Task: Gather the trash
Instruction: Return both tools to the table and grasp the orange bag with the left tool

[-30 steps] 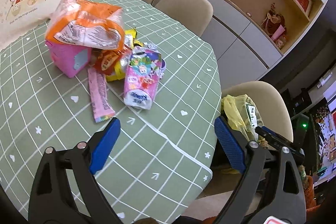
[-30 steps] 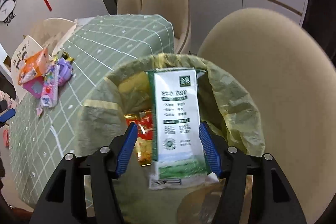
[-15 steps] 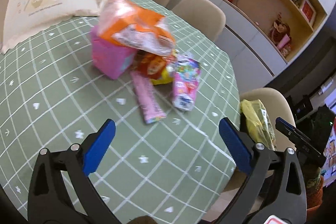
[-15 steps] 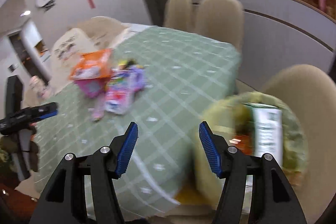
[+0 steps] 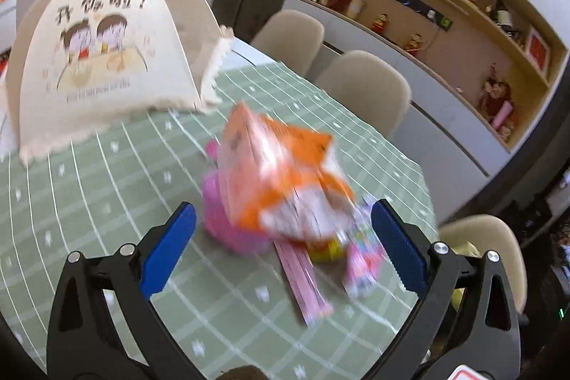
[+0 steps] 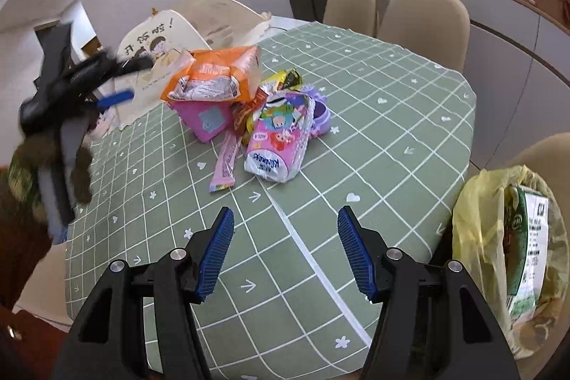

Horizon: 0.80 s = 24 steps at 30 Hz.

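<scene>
1. Swinging away from the yellow-lined bin, the right gripper now faces the bench; the left gripper has closed on the pile.
2. Both sets of jaws gape, holding nothing.
3. One white-and-green carton sits binned at lower right.
4. Left mid-bench: the crumpled orange snack bag, the pink flat wrapper, long axis running toward the camera, and others.

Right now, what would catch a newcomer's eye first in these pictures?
A bright heap of snack wrappers on the green checked tablecloth, topped by an orange bag. Behind it stands a cream food cover with cartoon children; at the table's right edge, a yellow-lined trash bin already holds a carton.
</scene>
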Each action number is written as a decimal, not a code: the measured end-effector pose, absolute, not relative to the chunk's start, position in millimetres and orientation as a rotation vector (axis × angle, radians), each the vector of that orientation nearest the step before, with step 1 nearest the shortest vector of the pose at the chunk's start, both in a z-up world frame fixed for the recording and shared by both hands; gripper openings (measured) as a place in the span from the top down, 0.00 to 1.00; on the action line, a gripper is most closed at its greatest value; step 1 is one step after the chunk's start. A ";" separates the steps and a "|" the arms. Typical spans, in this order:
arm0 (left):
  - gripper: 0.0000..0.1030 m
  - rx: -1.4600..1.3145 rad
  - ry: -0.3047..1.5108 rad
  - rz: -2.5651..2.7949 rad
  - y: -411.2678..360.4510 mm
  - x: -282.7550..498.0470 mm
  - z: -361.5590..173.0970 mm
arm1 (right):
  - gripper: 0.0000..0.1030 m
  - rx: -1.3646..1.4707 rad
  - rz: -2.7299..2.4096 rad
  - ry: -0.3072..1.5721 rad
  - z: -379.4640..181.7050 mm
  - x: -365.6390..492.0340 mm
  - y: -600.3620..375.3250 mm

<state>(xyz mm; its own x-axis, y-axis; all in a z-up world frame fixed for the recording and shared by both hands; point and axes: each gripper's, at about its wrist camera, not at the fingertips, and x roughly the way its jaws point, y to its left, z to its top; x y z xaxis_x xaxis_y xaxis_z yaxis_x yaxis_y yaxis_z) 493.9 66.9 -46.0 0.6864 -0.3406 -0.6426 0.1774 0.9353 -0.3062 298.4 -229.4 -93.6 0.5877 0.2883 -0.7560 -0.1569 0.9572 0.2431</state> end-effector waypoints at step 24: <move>0.63 -0.262 0.914 -0.242 90.7 455.1 -75.8 | 0.44 0.274 0.286 0.977 -128.9 336.6 -241.5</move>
